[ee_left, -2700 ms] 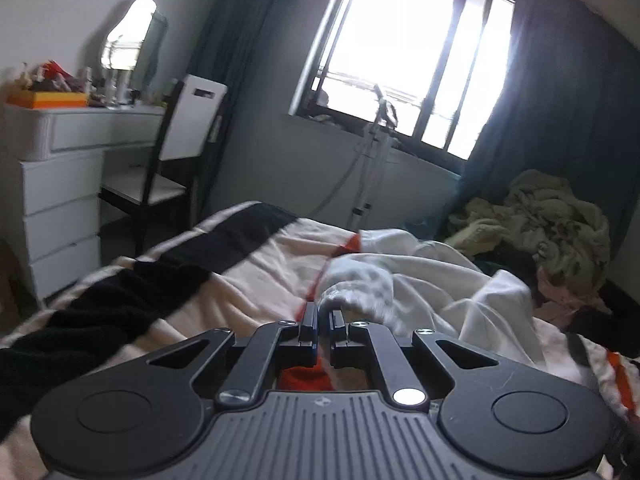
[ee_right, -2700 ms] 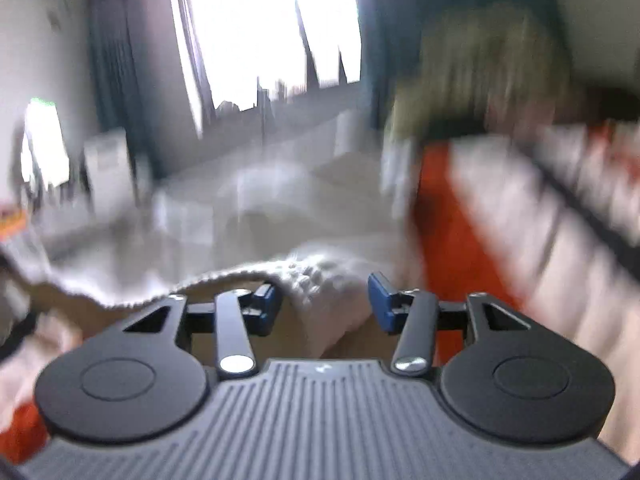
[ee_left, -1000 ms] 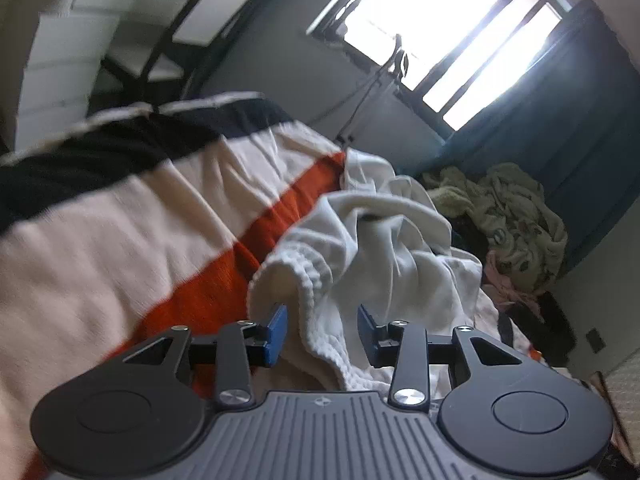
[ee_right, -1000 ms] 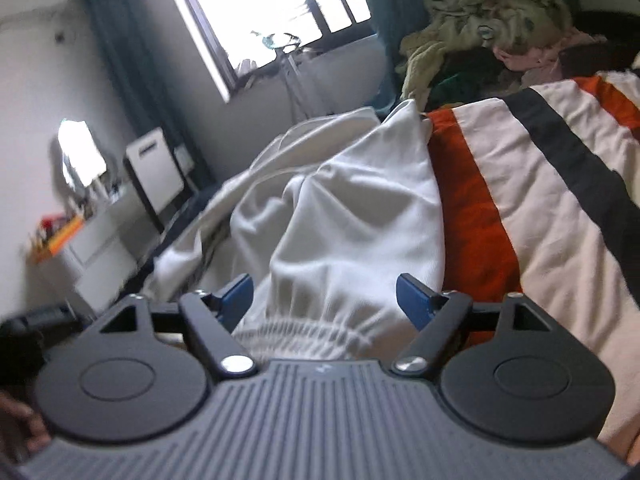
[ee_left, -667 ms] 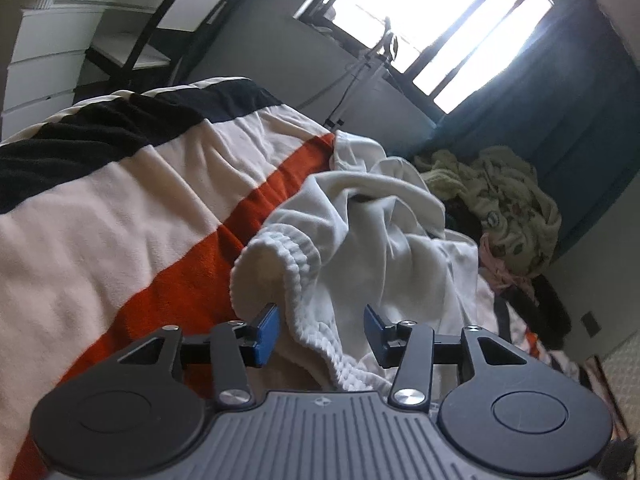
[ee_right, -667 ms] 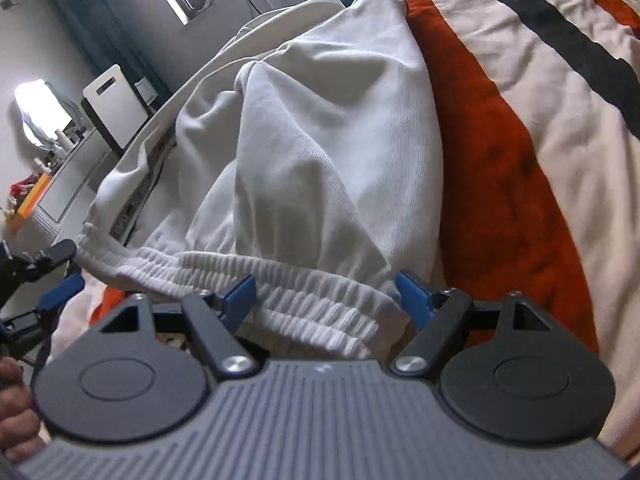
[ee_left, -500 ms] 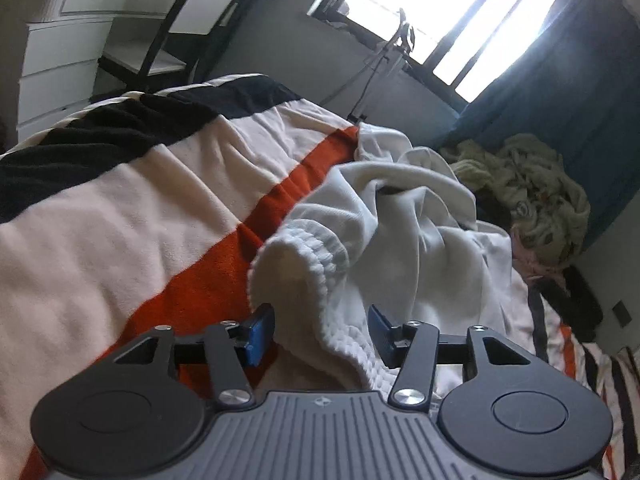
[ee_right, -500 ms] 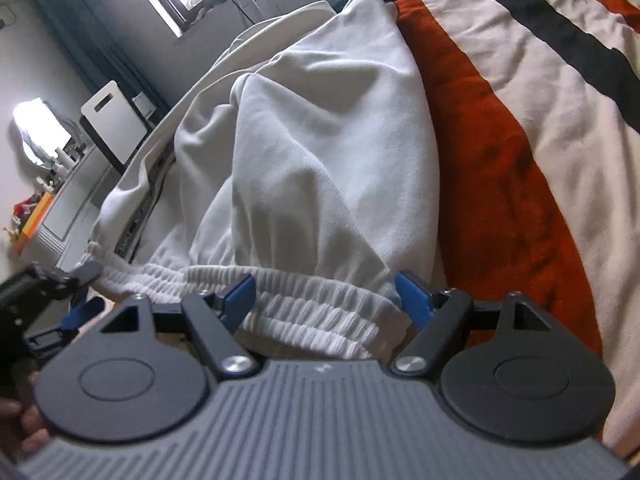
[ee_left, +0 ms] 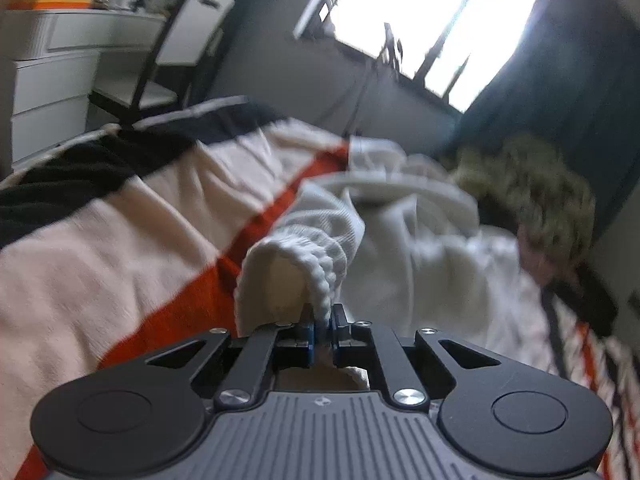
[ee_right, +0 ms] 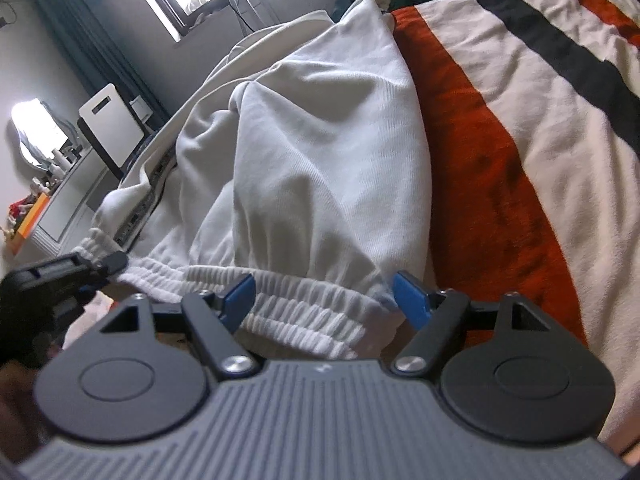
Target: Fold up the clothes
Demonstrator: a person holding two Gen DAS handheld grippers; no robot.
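White sweatpants lie crumpled on a striped blanket on the bed. My left gripper is shut on the ribbed elastic waistband at its left corner; it also shows at the left edge of the right wrist view. My right gripper is open, its jaws astride the right part of the waistband, which lies between the blue pads. The pants' legs run away toward the window.
The blanket has cream, orange and black stripes. A pile of other clothes lies at the bed's far end. A white dresser and chair stand to the left, a window behind.
My left gripper has closed on the waistband corner, which was lying between its open jaws before. My right gripper stays open over the waistband, barely moved.
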